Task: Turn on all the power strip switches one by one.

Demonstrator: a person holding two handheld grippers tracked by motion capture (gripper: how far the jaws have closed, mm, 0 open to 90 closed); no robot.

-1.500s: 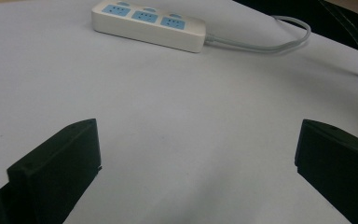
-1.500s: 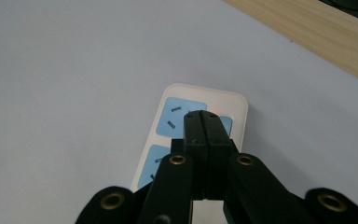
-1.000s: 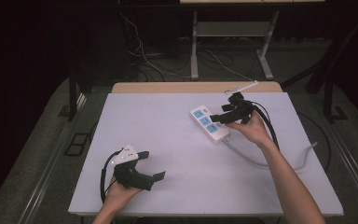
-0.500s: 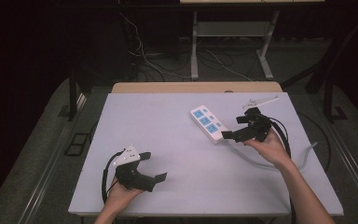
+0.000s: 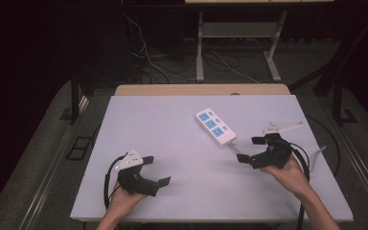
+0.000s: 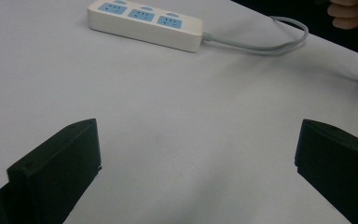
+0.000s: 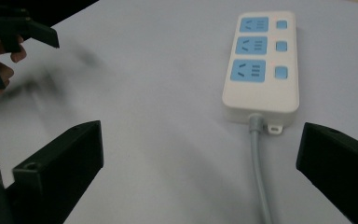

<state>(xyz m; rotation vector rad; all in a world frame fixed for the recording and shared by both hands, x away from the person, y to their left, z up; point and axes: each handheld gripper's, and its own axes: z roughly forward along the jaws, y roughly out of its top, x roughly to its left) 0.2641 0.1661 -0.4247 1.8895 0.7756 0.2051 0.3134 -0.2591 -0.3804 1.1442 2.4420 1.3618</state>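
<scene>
A white power strip (image 5: 215, 127) lies flat mid-table (image 5: 172, 143), its grey cord (image 7: 260, 177) running toward the right gripper (image 5: 255, 149). Both grippers, left (image 5: 157, 170) included, gape wide, holding nothing, apparently just above the surface.

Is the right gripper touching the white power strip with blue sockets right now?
Apart. The right gripper view shows the right gripper open, with bare table between its fingers and the white power strip.
</scene>
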